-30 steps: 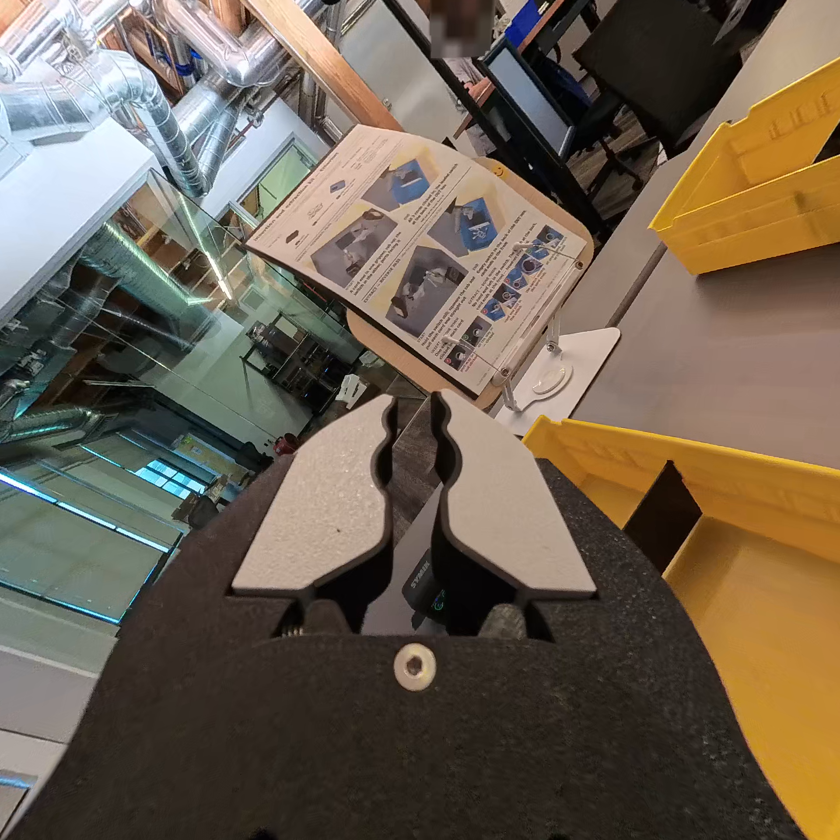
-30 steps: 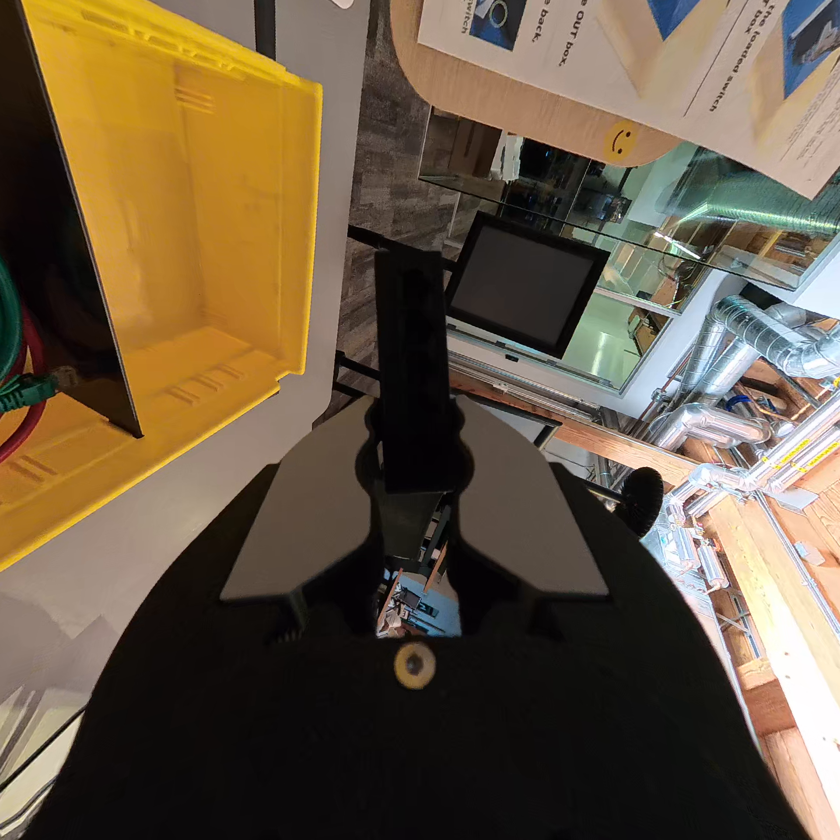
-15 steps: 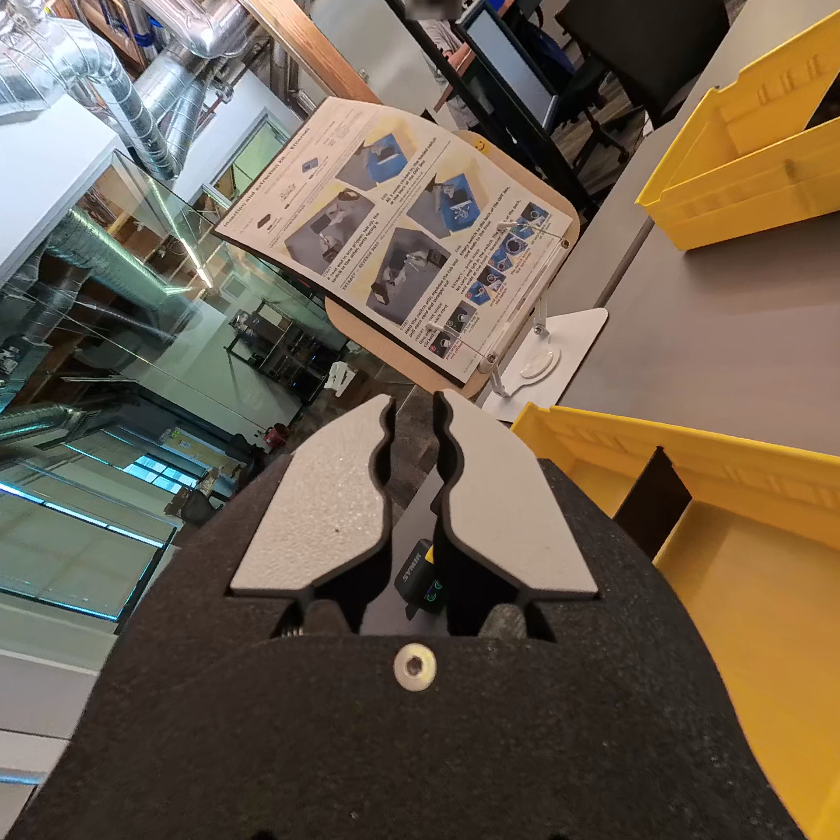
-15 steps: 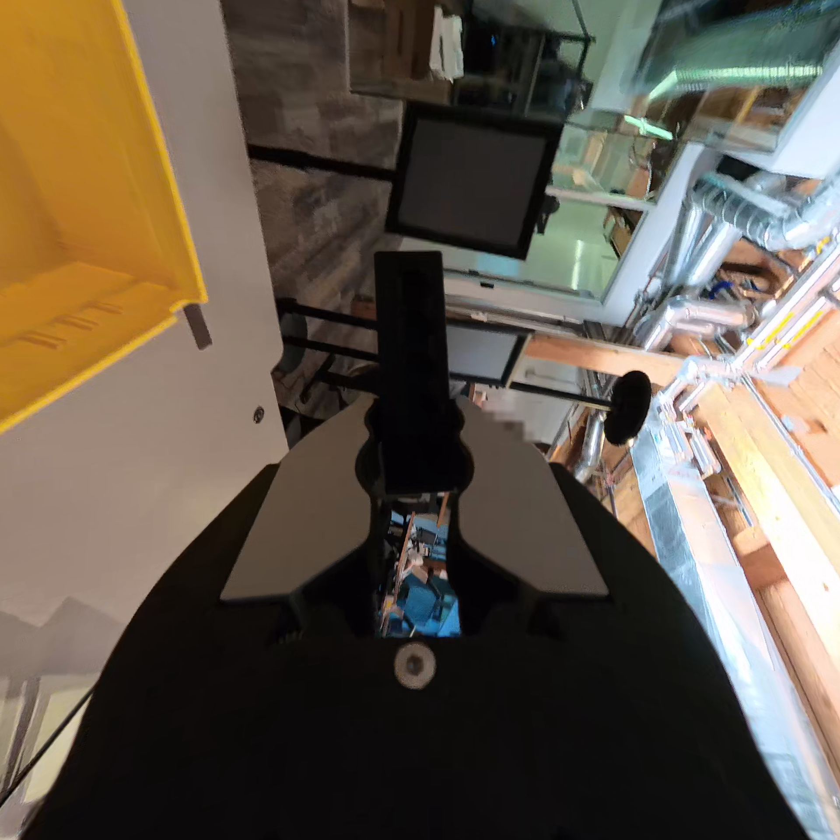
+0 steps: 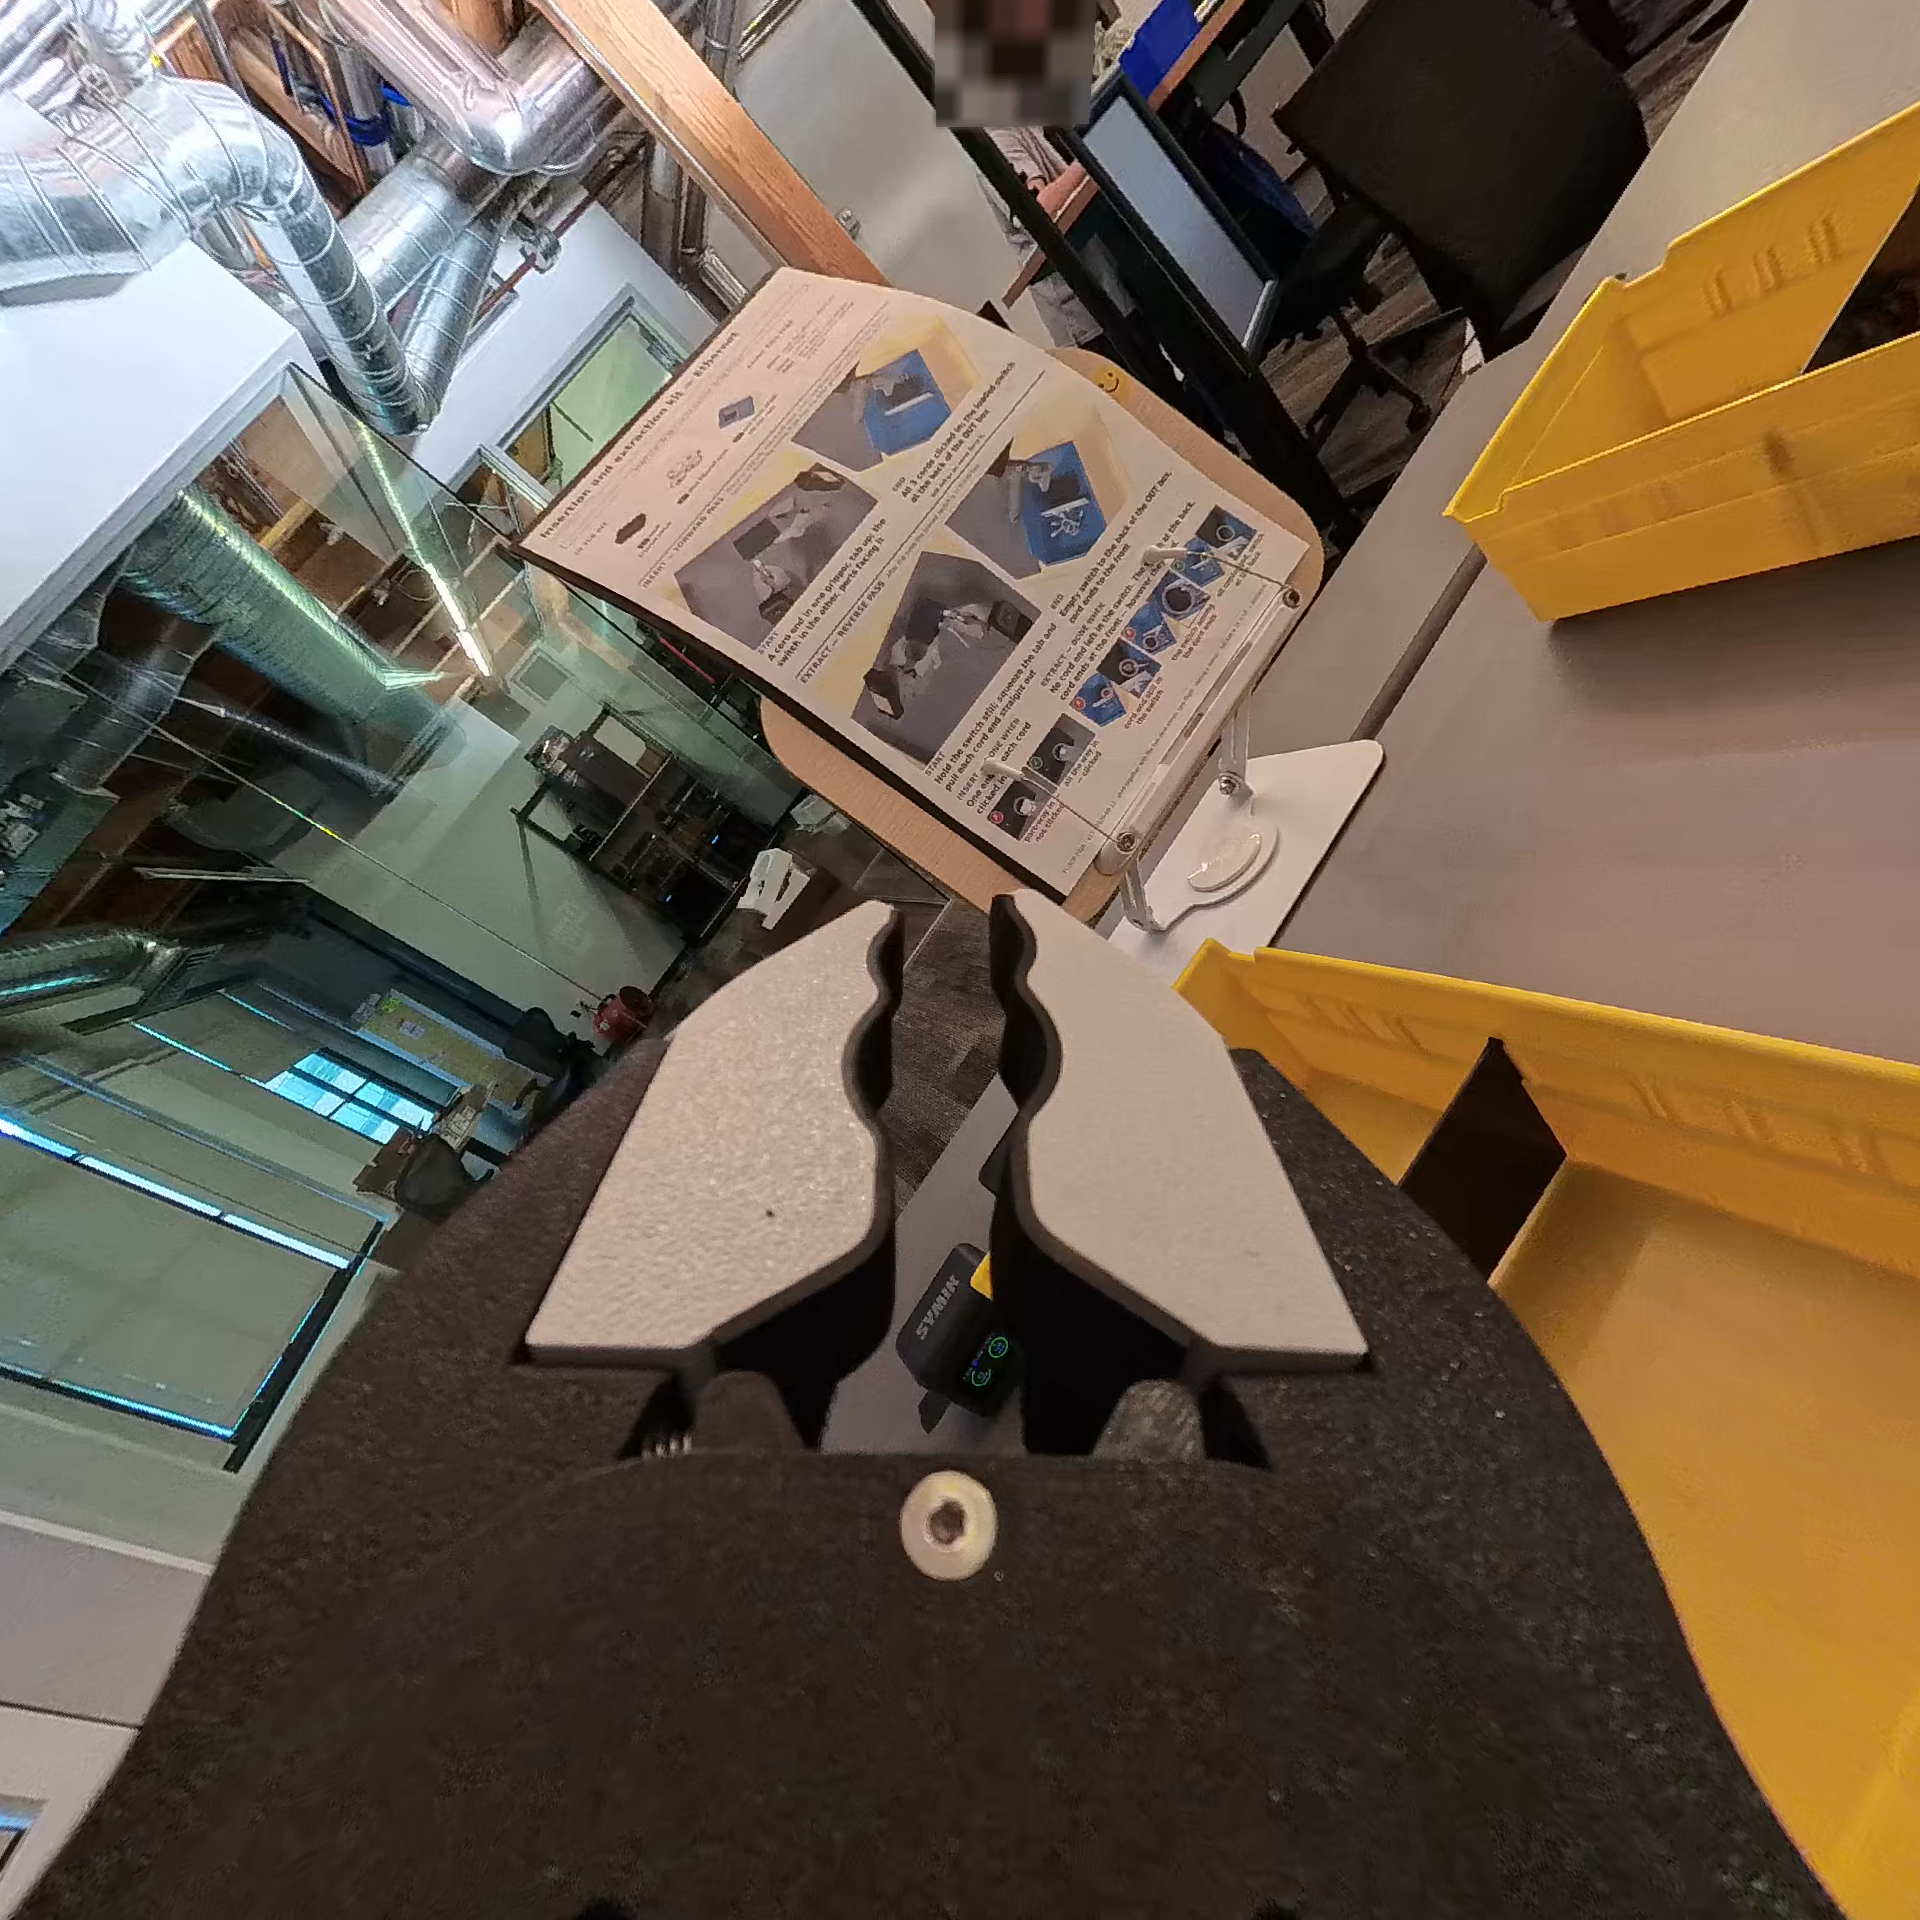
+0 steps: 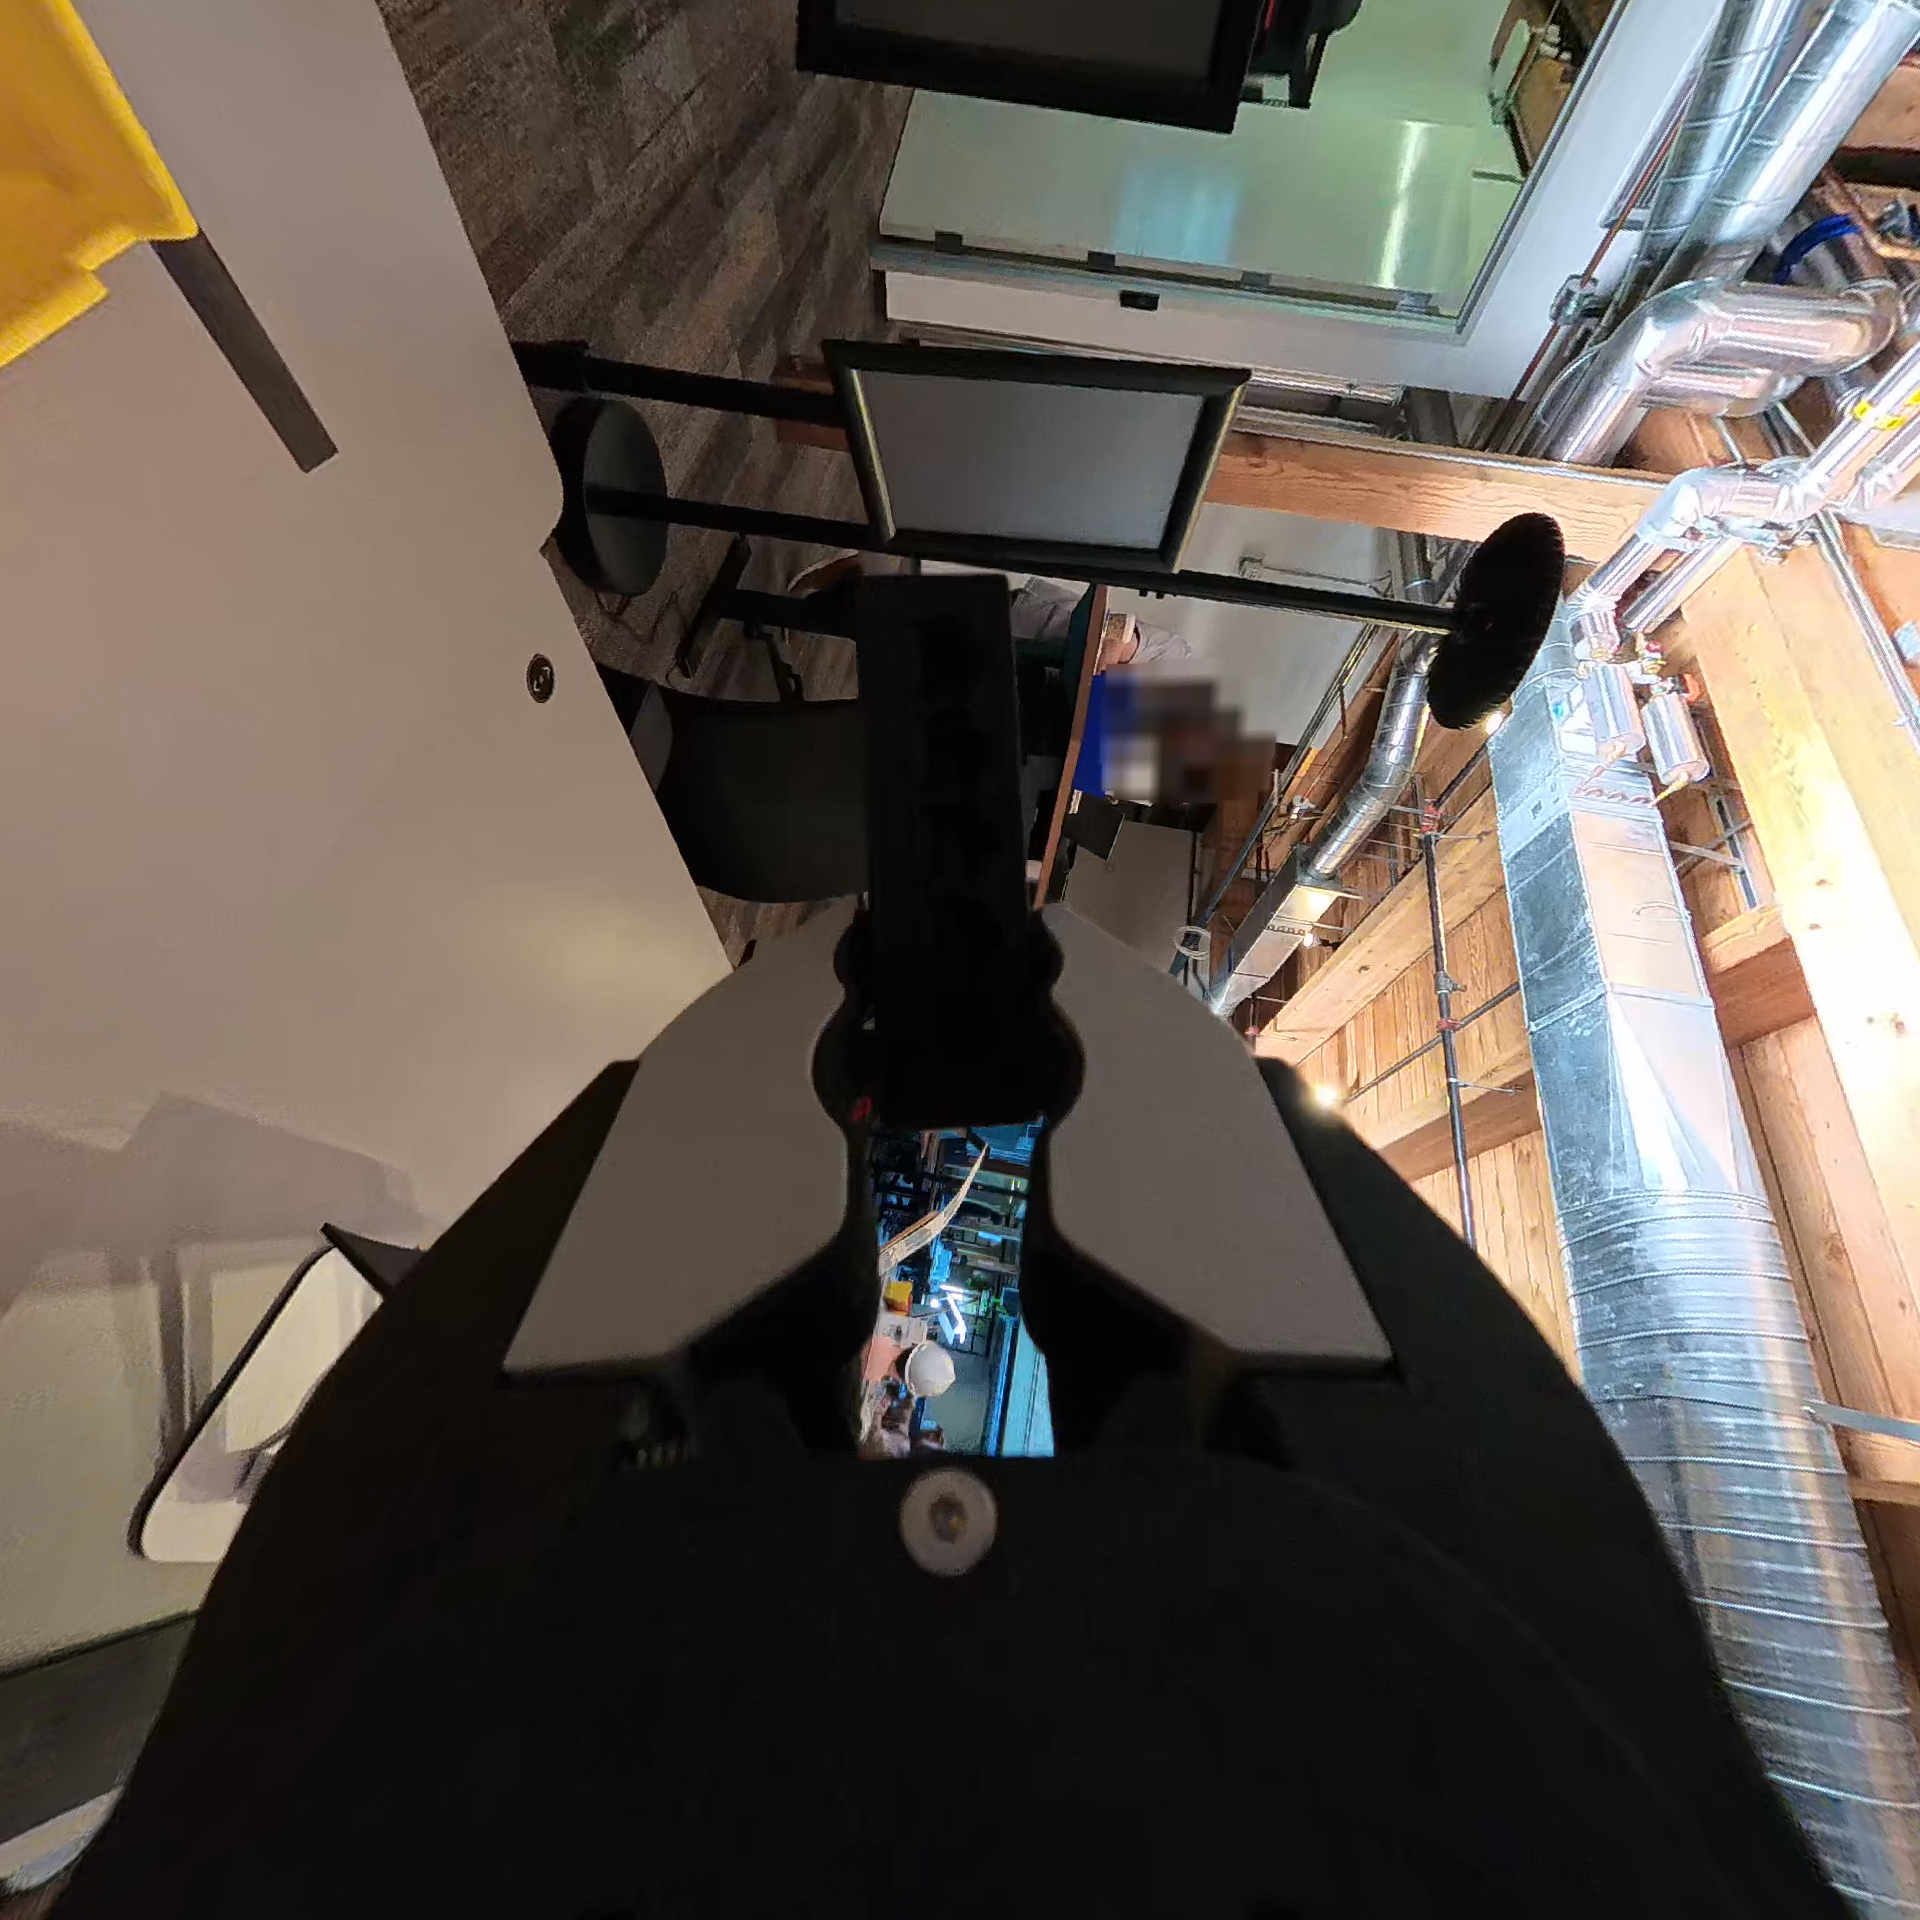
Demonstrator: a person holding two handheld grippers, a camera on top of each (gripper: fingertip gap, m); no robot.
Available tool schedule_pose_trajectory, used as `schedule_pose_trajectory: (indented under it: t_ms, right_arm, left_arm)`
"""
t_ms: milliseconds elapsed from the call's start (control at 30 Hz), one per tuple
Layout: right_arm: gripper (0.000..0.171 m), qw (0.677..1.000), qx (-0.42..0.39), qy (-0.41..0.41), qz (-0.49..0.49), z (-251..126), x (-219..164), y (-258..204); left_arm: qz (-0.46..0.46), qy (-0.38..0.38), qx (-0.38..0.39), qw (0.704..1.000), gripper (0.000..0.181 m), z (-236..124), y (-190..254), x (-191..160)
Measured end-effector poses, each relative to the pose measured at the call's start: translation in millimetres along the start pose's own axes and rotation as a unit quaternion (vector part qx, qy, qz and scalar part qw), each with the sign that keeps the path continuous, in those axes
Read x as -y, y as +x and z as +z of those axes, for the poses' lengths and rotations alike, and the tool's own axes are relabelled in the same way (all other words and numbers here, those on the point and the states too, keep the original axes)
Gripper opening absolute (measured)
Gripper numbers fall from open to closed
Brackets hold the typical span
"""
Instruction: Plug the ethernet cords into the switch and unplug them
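Observation:
My right gripper is shut on a long black switch, which sticks straight out past the fingertips and is held in the air beyond the table edge. My left gripper holds nothing, and its jaws stand a narrow gap apart. It hangs over the near end of a yellow bin with a black divider. No ethernet cord shows in either view.
A second yellow bin sits farther along the grey table. An instruction sheet on a stand is ahead of the left gripper. A small black device with green lights lies below it. A bin corner and monitor show on the right. The grippers' ends are close to 65 cm from one another.
The right gripper has swung away from the yellow bin toward the room, still holding the switch. The left gripper has only shifted slightly.

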State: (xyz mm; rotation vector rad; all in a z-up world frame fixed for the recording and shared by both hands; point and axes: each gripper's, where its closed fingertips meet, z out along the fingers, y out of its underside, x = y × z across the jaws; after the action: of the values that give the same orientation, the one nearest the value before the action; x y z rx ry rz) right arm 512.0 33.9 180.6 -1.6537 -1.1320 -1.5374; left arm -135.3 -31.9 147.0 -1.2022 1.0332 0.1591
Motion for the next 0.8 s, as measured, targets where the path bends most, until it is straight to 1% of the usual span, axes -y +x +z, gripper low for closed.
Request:
schedule_pose_trajectory:
  t_ms: [133, 300, 800]
  right_arm:
    - [0.028, 1.0, 0.005, 0.003, 0.0, -0.1, 2.4, -4.6]
    - [0.028, 0.999, 0.006, 0.037, -0.008, -2.3, 21.4, -11.4]
    - [0.028, 0.988, 0.023, 0.104, -0.114, -4.6, 71.4, -61.9]
  left_arm:
    - [-0.001, 0.003, 0.001, 1.0, 0.016, -1.7, -0.6, 1.3]
    - [0.0, -0.001, -0.004, 1.0, 0.016, 0.0, 1.7, -0.1]
    - [0.016, -0.013, -0.022, 1.0, 0.018, 9.9, 14.2, 1.2]
